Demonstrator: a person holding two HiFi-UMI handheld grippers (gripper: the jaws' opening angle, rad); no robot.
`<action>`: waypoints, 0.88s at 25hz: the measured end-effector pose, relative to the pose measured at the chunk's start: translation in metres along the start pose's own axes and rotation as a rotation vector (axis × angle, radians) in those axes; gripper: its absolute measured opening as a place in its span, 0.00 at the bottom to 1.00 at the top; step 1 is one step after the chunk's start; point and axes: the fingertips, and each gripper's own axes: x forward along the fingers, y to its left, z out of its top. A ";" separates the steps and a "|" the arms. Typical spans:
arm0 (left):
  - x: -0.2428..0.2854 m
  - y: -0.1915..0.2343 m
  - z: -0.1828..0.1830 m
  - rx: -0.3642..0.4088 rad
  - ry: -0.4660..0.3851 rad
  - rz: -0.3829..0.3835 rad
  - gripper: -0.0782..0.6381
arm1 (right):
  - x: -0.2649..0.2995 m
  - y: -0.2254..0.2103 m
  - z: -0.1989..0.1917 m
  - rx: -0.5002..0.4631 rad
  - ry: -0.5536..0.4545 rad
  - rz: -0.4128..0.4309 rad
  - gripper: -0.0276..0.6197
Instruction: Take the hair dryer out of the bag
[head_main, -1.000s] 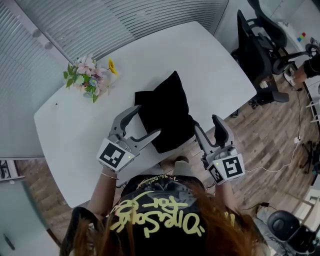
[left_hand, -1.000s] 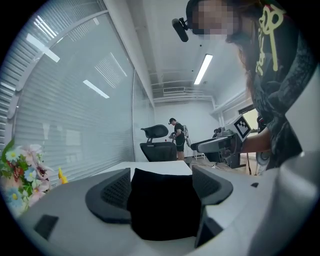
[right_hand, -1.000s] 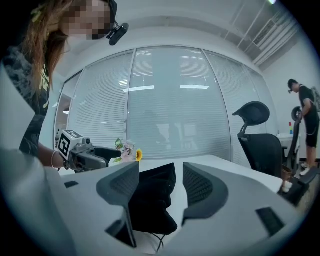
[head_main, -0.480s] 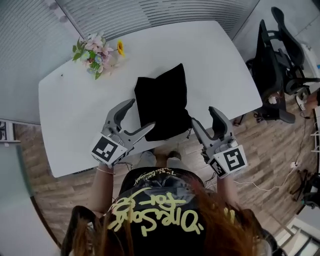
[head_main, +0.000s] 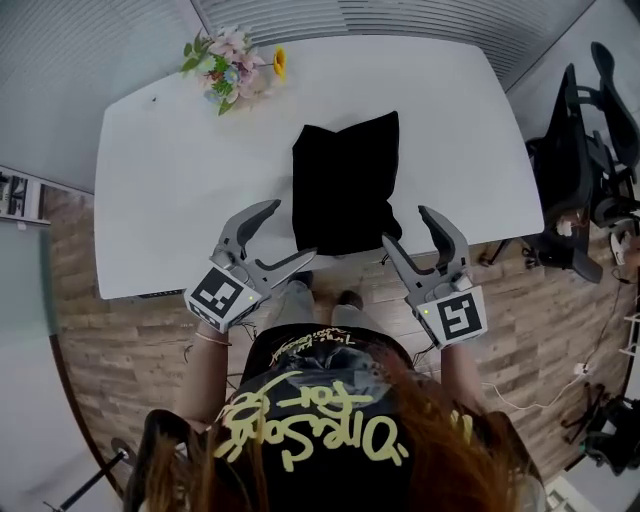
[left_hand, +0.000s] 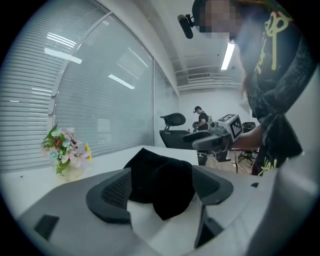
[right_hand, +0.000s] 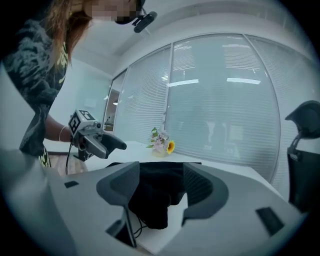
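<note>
Jaws stand wide apart and empty on the left gripper (head_main: 296, 228) and the right gripper (head_main: 404, 225), held either side of the near edge of the black bag (head_main: 345, 180). That bag lies on the white tabletop (head_main: 180, 180), with the hair dryer hidden from view. Flowers (head_main: 232, 62) stand beyond the bag, to its left.

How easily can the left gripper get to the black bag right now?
Probably easily. The left gripper hovers open by the near left corner of the black bag, which lies on the table, and nothing shows between them.
</note>
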 end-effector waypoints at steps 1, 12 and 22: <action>-0.001 -0.002 -0.002 0.002 0.010 0.006 0.64 | 0.000 0.004 -0.002 -0.031 0.008 0.023 0.44; 0.007 -0.028 -0.036 0.091 0.110 0.103 0.63 | -0.001 0.026 -0.032 -0.115 0.056 0.155 0.44; 0.014 -0.035 -0.043 0.074 0.113 0.162 0.56 | 0.003 0.042 -0.048 -0.173 0.096 0.240 0.44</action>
